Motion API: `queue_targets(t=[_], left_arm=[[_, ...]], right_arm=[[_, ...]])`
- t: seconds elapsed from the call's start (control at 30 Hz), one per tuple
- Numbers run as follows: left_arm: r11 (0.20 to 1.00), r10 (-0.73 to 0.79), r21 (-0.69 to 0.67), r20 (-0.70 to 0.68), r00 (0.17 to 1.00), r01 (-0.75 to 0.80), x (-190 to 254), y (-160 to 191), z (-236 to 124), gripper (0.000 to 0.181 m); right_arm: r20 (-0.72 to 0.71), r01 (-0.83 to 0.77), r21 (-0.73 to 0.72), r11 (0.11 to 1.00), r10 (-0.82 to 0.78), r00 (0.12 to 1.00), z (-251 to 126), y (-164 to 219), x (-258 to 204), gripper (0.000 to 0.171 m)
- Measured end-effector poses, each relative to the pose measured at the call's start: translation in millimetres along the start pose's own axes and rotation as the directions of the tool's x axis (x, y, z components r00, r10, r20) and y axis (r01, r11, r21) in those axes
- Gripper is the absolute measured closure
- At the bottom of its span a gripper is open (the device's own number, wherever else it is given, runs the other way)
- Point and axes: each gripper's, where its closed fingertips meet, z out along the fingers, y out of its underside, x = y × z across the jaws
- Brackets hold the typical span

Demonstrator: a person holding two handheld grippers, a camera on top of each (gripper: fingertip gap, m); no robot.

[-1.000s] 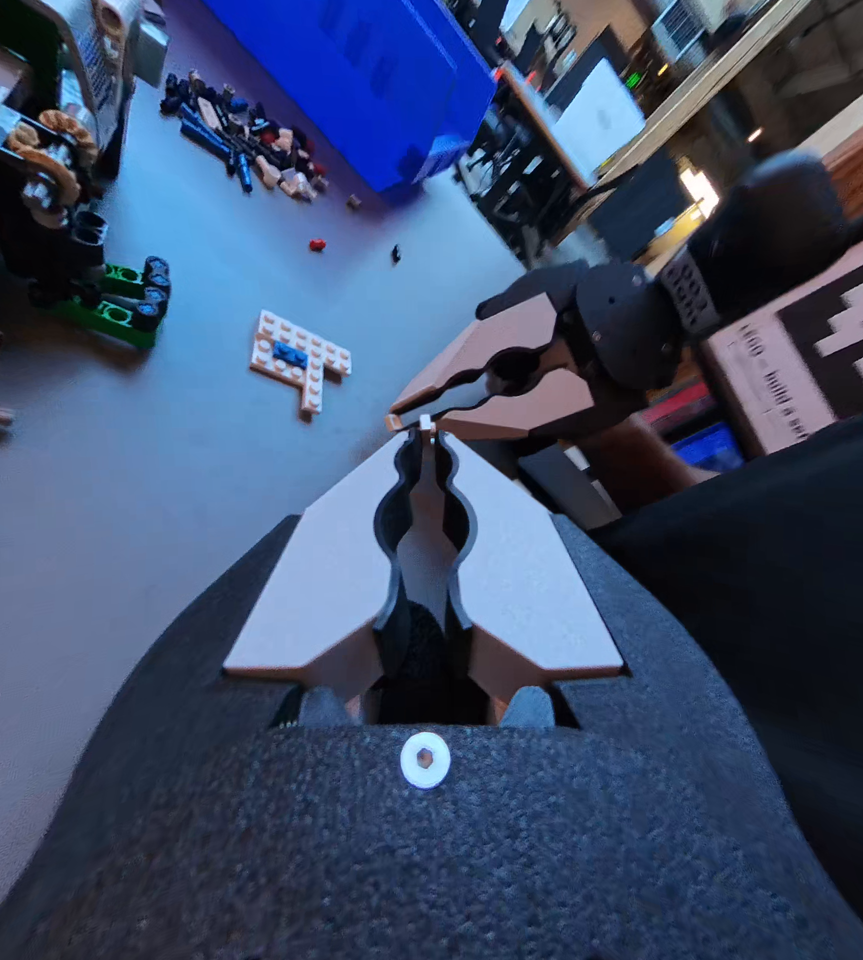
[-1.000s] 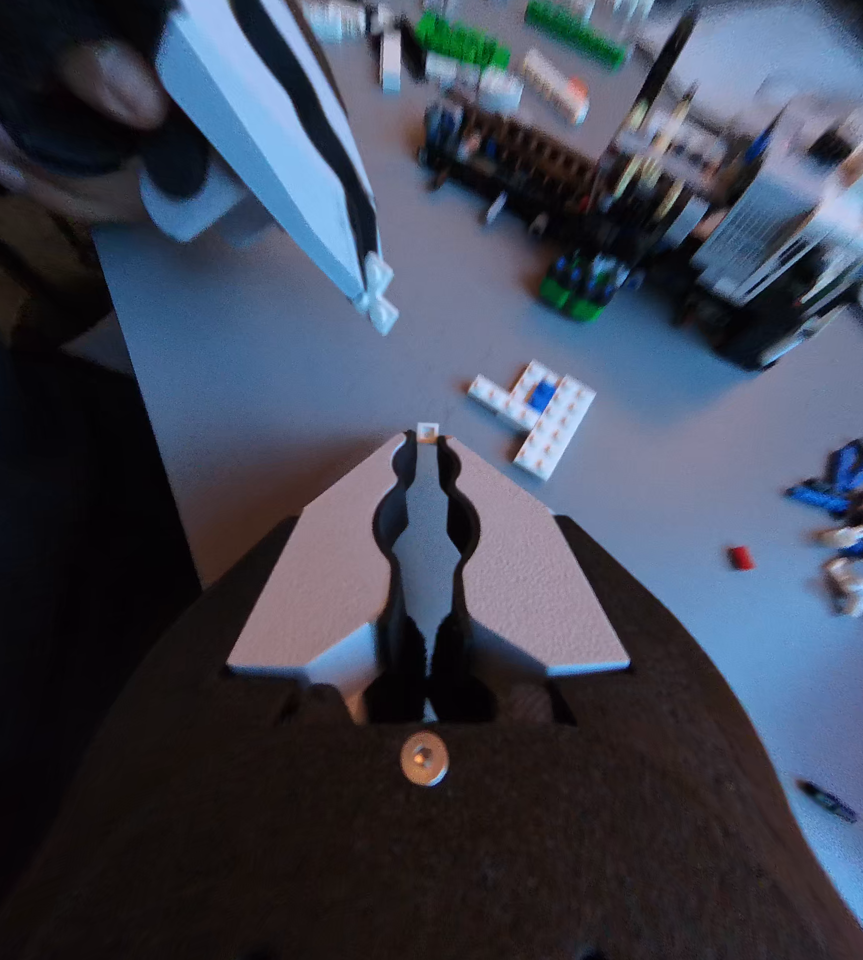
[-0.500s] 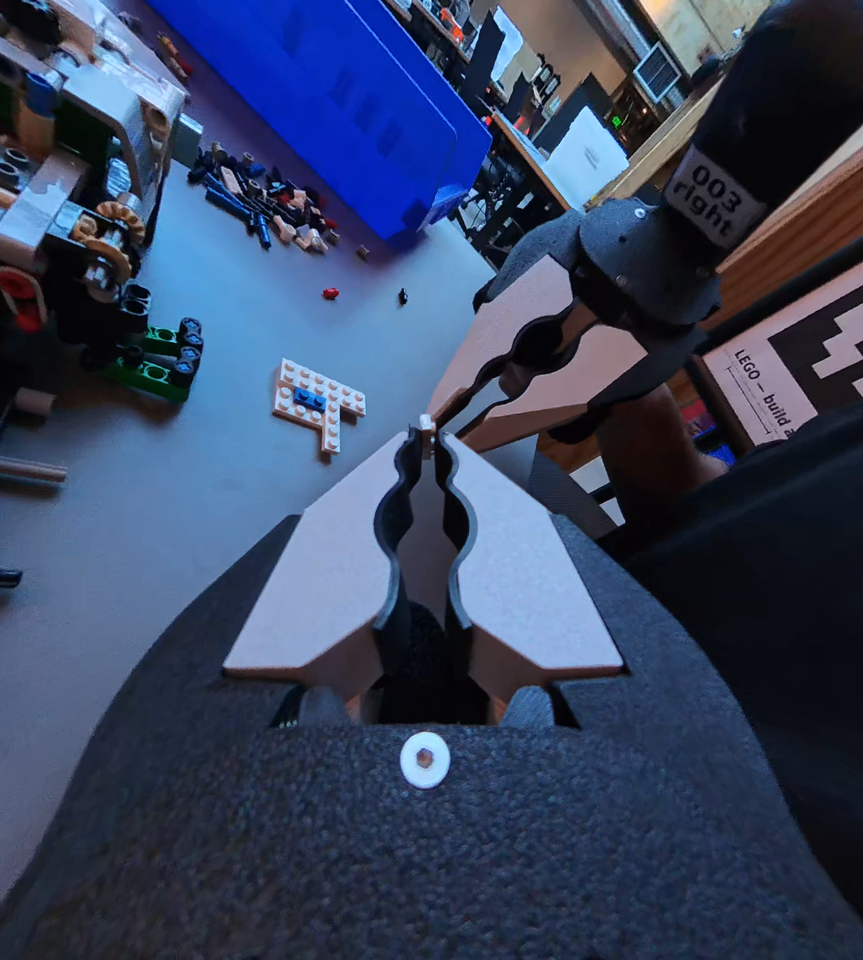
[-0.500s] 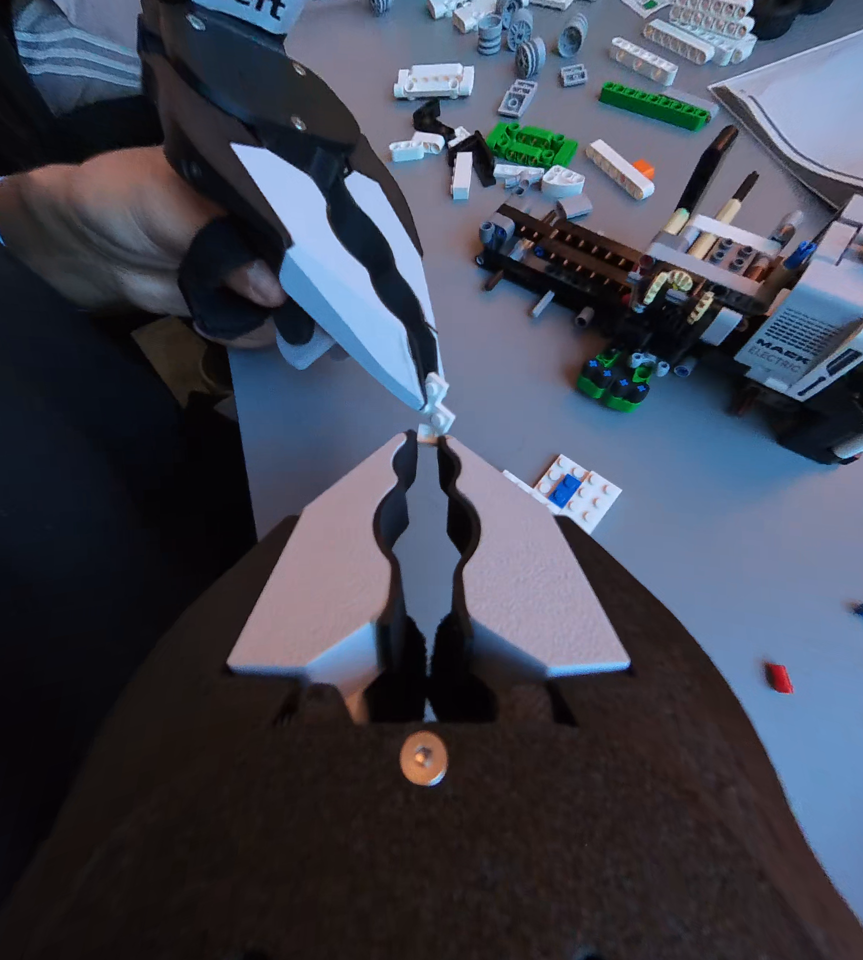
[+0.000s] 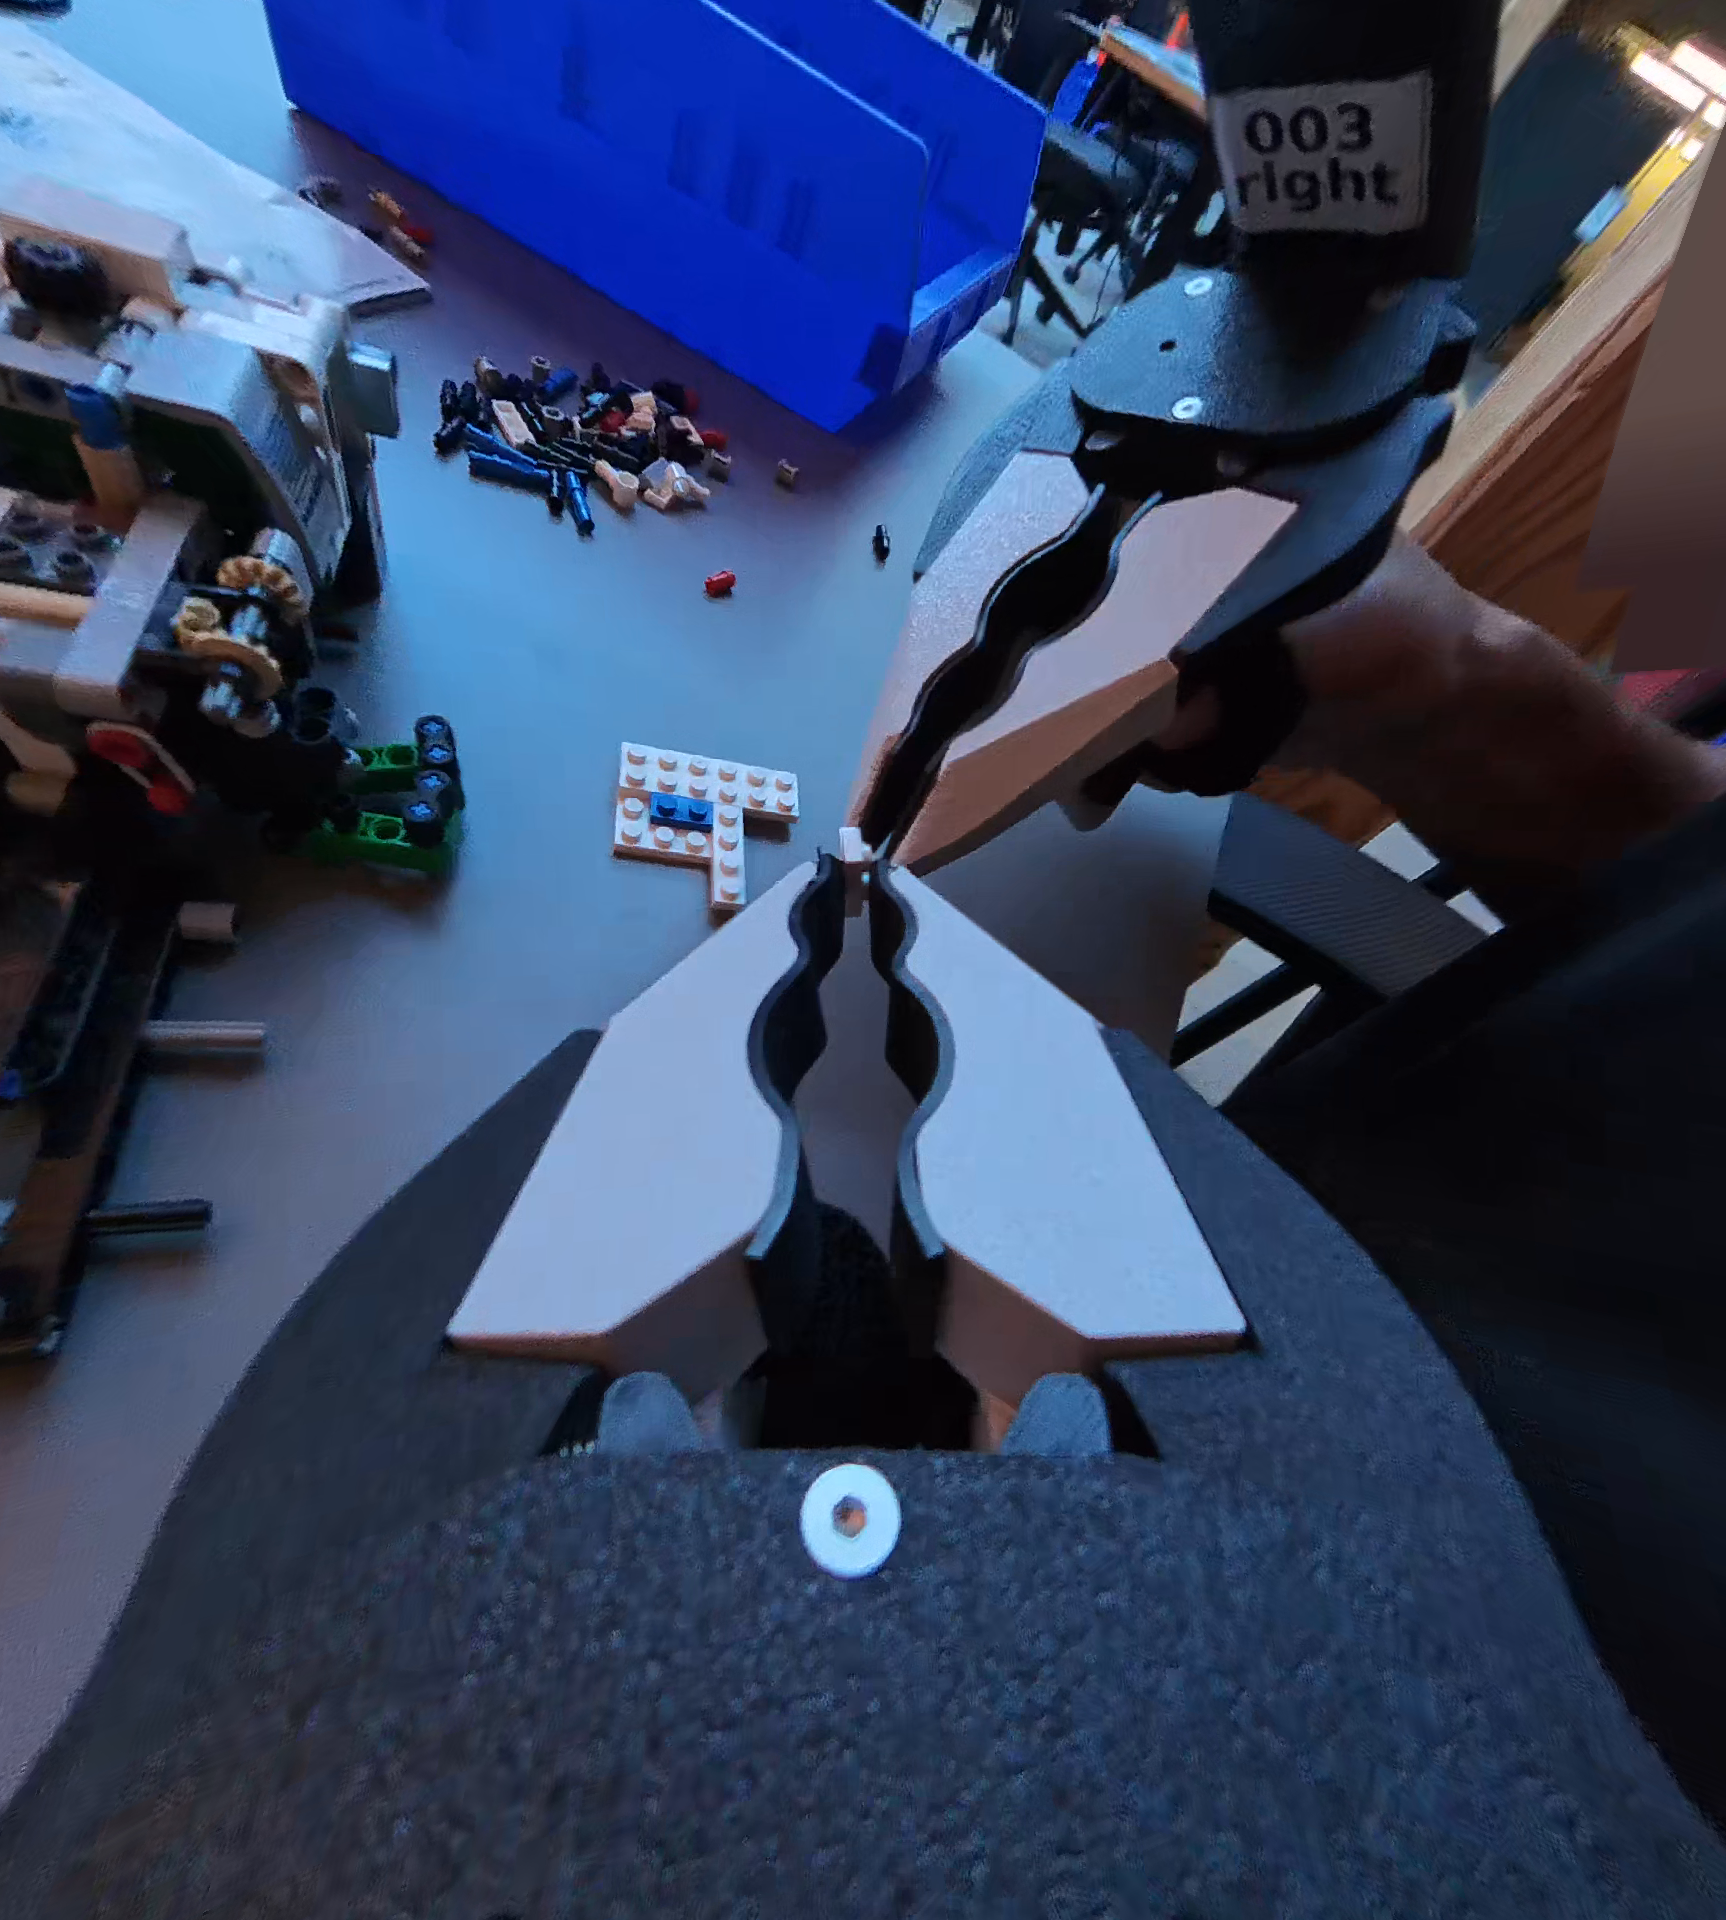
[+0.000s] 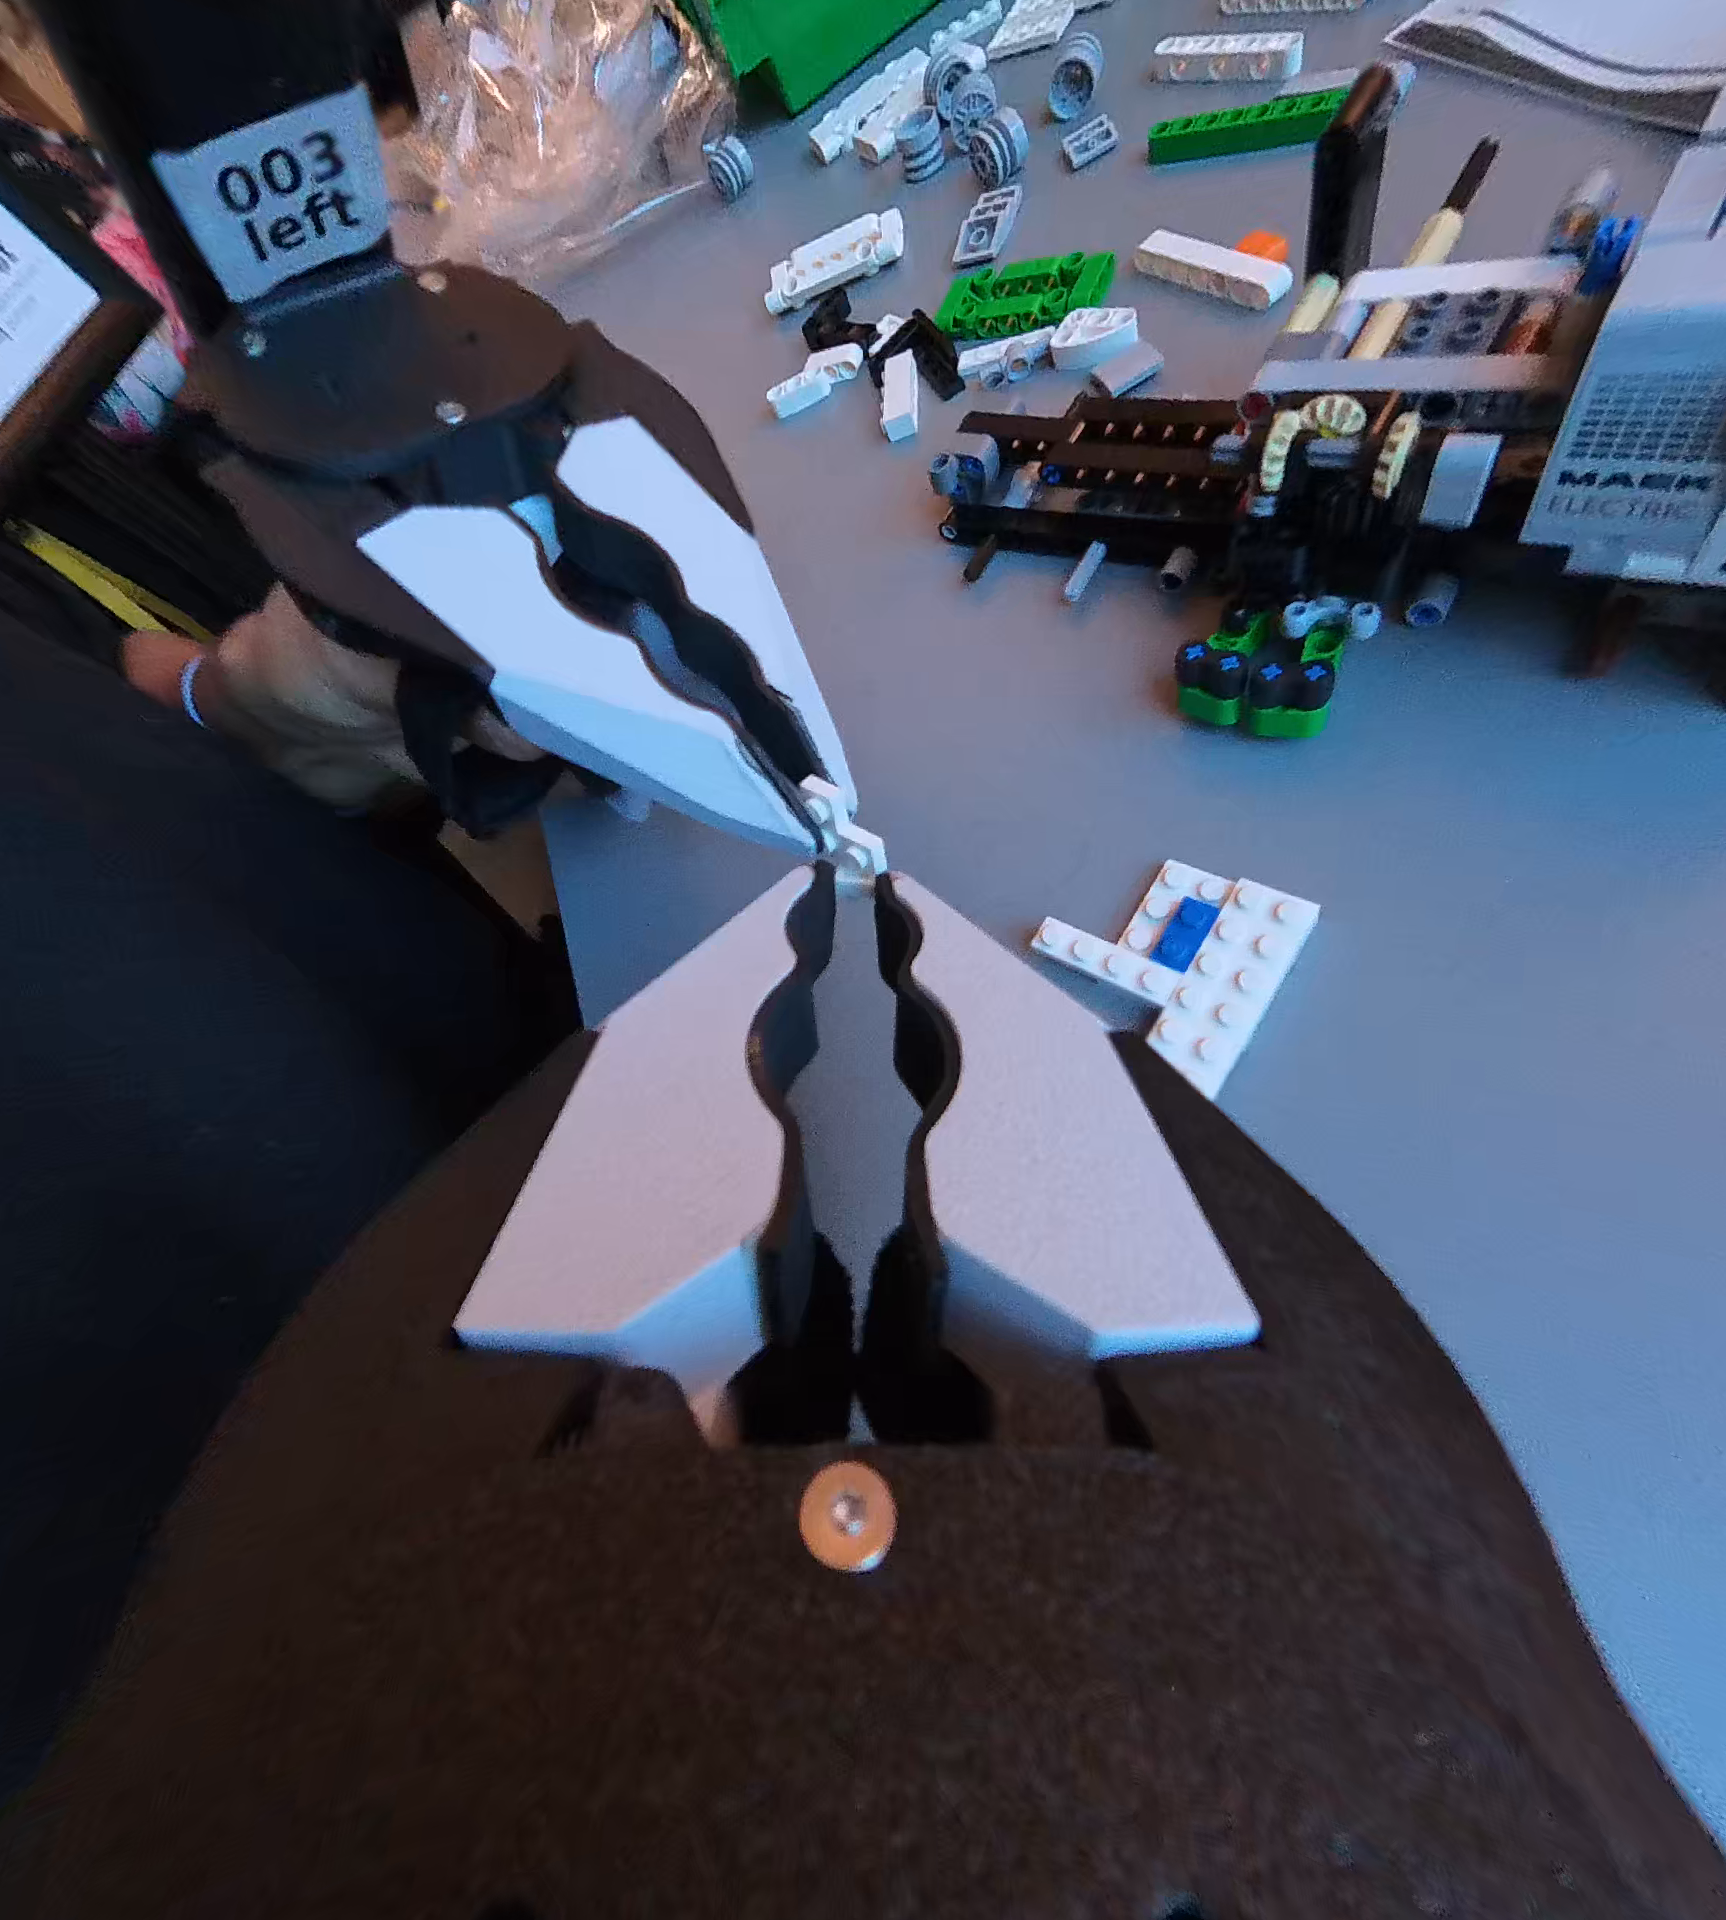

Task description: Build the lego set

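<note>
Both grippers (image 5: pixel 851 868) (image 6: pixel 854 883) pinch small white pieces (image 6: pixel 843 826) tip-to-tip.

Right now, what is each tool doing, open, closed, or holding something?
Left tool: closed on a small white piece.
Right tool: closed on another small white piece, tip to tip with the left.

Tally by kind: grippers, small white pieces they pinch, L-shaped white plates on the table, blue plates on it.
Grippers: 2, left gripper, right gripper
Pinched white pieces: 2, left piece, right piece
L-shaped white plate: 1
Blue plate: 1
Total: 6
</note>
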Motion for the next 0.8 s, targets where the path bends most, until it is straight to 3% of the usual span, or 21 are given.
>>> queue_targets(t=[0.3, 0.6, 0.8], left_arm=[[0.989, 0.139, -0.054, 0.082, 0.987, -0.134, -7.3, 3.6, -0.2, 0.179], [0.992, -0.100, 0.074, -0.045, 0.994, 0.103, 1.2, -8.8, -10.5, 0.179], [0.956, -0.263, 0.123, -0.034, 0.964, 0.265, -14.2, -11.5, -16.9, 0.179]], right_arm=[[0.116, -0.234, 0.090, 0.968, 0.223, 0.968, 4.0, -4.2, 0.6, 0.165], [0.390, -0.619, 0.117, 0.777, 0.537, 0.748, -9.7, -25.5, -2.8, 0.165], [0.178, -0.427, 0.077, 0.901, 0.409, 0.895, 5.0, -27.7, -0.5, 0.165]])
